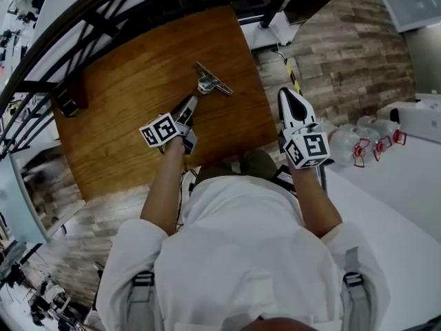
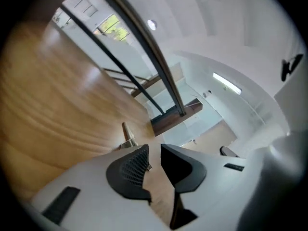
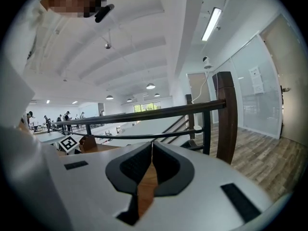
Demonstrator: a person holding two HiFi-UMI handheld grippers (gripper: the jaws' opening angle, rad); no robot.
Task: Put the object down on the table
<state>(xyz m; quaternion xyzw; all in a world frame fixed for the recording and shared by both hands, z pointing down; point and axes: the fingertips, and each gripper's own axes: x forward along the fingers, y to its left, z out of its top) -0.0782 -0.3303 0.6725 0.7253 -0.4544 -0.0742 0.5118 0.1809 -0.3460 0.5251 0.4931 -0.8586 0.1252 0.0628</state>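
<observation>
A T-shaped metal tool (image 1: 211,83) lies flat on the brown wooden table (image 1: 117,109), toward its far right part. My left gripper (image 1: 191,104) hovers just short of the tool's handle end, apart from it. In the left gripper view the left gripper (image 2: 154,149) is open with nothing between the pads, and the tool (image 2: 128,136) shows on the table (image 2: 48,105) just beyond the left finger. My right gripper (image 1: 285,94) hangs past the table's right edge. In the right gripper view the right gripper (image 3: 152,144) has its tips touching, shut on nothing.
A black railing (image 1: 83,19) runs along the table's far and left sides, with a dark wooden block (image 1: 69,103) at the left edge. Several plastic bottles (image 1: 358,145) lie on a white surface at the right. A wooden railing post (image 3: 226,119) stands ahead of the right gripper.
</observation>
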